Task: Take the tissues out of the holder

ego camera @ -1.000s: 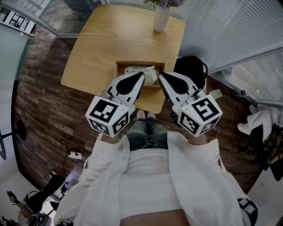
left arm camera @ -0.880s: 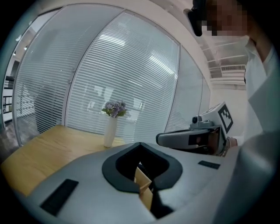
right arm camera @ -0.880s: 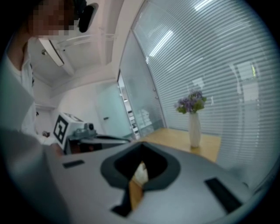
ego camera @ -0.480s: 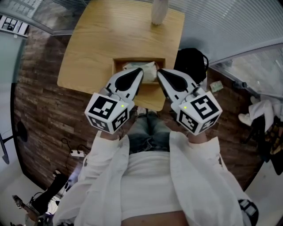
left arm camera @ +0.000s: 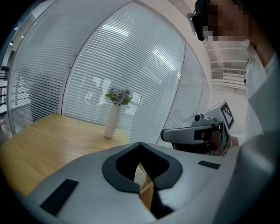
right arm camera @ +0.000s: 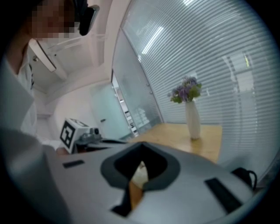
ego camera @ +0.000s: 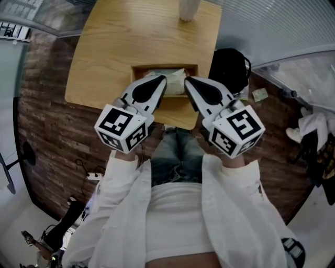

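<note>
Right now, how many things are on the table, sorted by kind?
Vase with flowers: 1
Wooden holder: 1
Tissue bundle: 1
Total: 3

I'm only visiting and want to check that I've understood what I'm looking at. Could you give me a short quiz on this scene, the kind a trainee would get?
1. True or false: the tissues are already out of the wooden holder.
2. Where does the white vase stand?
A) inside the holder
B) on the table, at its far side beyond the holder
C) on the floor
3. Fill in: the left gripper and the right gripper, both poised over the holder, have their fingers ____ (open or shut).

Key: 1 false; 2 B; 3 shut.
</note>
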Motion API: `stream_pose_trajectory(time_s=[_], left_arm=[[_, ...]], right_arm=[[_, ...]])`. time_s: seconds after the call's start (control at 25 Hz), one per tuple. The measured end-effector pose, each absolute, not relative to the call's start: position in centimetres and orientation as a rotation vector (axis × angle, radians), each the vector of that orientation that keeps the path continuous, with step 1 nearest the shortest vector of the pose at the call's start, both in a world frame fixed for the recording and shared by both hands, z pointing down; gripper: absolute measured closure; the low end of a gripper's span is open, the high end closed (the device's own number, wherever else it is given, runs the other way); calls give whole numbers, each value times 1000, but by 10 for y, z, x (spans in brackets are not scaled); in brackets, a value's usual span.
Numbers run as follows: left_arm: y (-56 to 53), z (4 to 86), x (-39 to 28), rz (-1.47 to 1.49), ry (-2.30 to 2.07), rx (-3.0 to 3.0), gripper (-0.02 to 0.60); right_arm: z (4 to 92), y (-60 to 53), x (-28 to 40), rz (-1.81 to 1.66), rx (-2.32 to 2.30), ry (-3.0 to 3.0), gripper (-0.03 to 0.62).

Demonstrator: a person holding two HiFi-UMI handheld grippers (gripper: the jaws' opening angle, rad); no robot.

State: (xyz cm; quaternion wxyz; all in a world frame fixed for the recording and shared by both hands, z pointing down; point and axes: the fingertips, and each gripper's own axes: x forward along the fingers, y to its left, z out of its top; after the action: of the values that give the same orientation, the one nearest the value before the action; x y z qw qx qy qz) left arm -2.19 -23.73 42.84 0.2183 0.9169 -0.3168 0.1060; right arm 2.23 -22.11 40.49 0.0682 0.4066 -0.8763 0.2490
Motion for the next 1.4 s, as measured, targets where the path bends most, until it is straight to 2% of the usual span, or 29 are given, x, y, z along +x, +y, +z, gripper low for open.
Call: stream_pose_trajectory(time_s=[0.68,1.4], left_arm=[[-250,460,-3,498,-766,2616,572],[-261,486,-15,783,-804,2649,572]], right_arm=[[437,-230,37,886,1266,-2614,582],[443,-232,37,959,1260,-2620,582]])
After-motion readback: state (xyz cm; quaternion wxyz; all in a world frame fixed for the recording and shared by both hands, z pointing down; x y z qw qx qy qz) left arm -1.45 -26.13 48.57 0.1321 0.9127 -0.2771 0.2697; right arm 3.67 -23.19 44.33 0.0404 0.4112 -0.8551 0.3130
